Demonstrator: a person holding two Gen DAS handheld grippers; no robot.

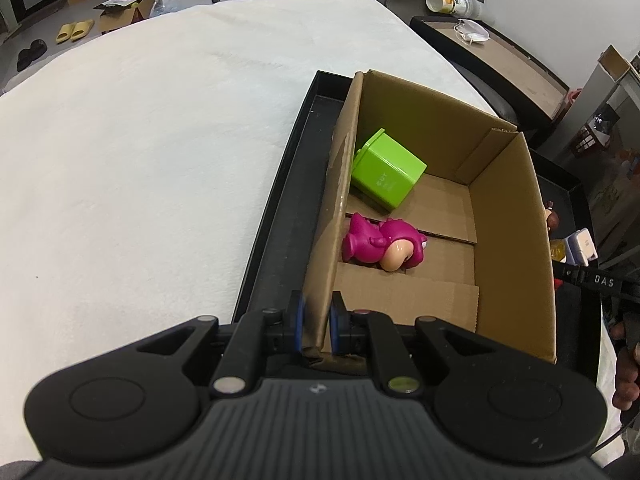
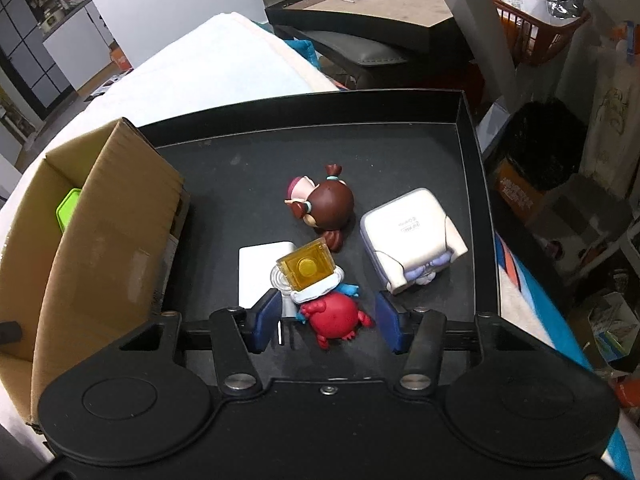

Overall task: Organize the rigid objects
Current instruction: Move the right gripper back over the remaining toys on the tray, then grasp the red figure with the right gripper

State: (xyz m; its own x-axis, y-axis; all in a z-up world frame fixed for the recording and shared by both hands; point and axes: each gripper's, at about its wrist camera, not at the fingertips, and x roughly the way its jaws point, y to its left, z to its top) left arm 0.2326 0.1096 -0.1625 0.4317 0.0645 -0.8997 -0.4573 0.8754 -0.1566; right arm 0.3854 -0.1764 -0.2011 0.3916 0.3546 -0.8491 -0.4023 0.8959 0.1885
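Right gripper (image 2: 326, 322) was spread around red crab figure (image 2: 336, 318); pads should be squared before closing. Left gripper (image 1: 318, 328) pinched cardboard box (image 1: 508, 216) wall.

A white plush cover (image 1: 140, 140) is spread over the bed. Beyond it, grey floor (image 1: 52, 46) is seen with 2 yellow slippers (image 1: 74, 31). Right of the bed, a dark-framed table (image 2: 372, 4) stands before white walls, an orange basket (image 2: 536, 28) beside it.

green box (image 2: 69, 209) mostly hidden behind cardboard box (image 2: 120, 216) wall
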